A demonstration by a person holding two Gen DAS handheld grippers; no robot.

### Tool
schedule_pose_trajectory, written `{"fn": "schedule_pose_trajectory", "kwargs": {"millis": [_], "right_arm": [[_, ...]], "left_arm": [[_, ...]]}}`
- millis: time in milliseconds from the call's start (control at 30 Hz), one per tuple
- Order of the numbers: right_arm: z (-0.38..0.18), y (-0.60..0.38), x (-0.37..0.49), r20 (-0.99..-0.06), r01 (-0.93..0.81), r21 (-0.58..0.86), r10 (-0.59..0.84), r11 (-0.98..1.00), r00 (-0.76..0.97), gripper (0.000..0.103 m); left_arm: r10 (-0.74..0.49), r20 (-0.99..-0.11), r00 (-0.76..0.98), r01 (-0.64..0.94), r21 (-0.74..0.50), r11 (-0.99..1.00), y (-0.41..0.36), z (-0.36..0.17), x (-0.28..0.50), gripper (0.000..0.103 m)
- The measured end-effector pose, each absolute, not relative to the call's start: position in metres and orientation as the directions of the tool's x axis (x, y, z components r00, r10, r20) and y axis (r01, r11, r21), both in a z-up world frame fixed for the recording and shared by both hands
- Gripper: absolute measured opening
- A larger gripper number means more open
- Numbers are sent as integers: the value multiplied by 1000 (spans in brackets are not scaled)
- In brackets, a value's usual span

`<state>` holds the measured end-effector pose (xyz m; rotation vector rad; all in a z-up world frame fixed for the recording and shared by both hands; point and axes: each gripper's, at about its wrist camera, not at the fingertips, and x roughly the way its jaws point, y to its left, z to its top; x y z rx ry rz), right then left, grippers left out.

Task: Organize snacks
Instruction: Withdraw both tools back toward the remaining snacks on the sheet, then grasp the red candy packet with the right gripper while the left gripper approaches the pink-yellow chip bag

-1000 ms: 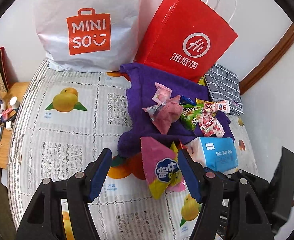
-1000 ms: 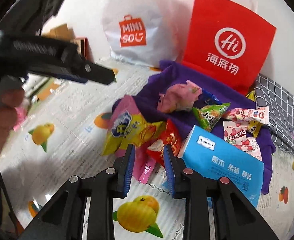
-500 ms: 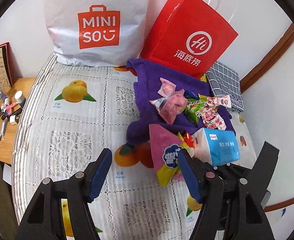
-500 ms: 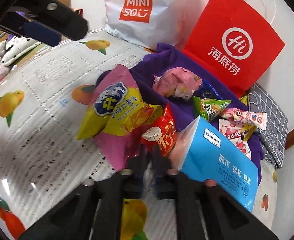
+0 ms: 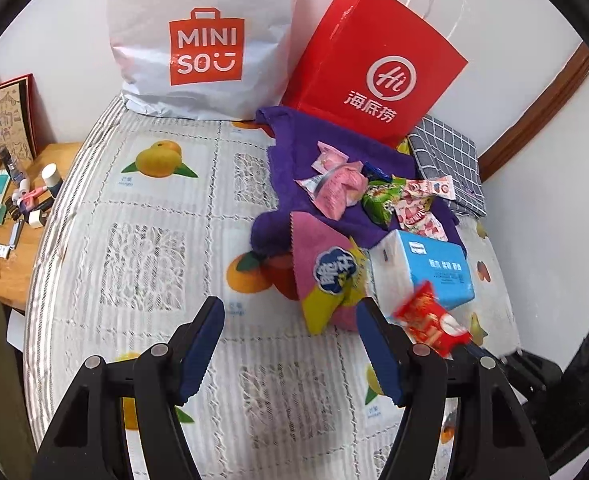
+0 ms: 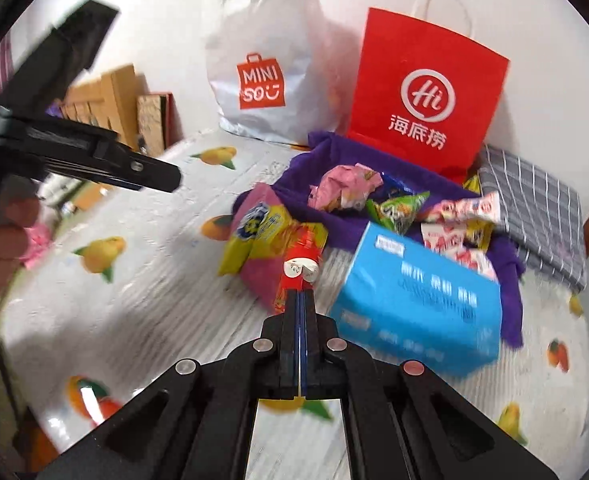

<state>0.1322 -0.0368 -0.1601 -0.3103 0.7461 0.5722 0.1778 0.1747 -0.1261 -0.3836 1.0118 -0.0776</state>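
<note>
I see red snack packet [image 6: 299,270] pinched edge-on, lifted off tablecloth. Pink-yellow chip bag [image 6: 260,236] lies flat at its 10 o'clock, touching. Crumpled pink packet [image 6: 340,188], green packet [image 6: 398,210], strawberry-print packets [image 6: 460,220] heaped on purple cloth [image 6: 314,160] at 1 o'clock.

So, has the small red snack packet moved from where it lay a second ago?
Yes. The red snack packet, then tucked between the pink-and-yellow bag and the blue tissue pack, is now clamped in the right gripper and pulled out toward the camera.
</note>
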Motion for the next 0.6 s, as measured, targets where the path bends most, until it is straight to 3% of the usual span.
{"fn": "schedule_pose_trajectory", "kwargs": {"millis": [300,600], "right_arm": [[-174,-113,102,-736,-495,98,397,864,548,0],[-214,-167,95,-805,-251,84,214,964,553,5]], "left_arm": [[-276,-806,524,-55,-355,933,144,-130,169,66],[-327,-812,484,57,-343,938,121,-135,170,66]]}}
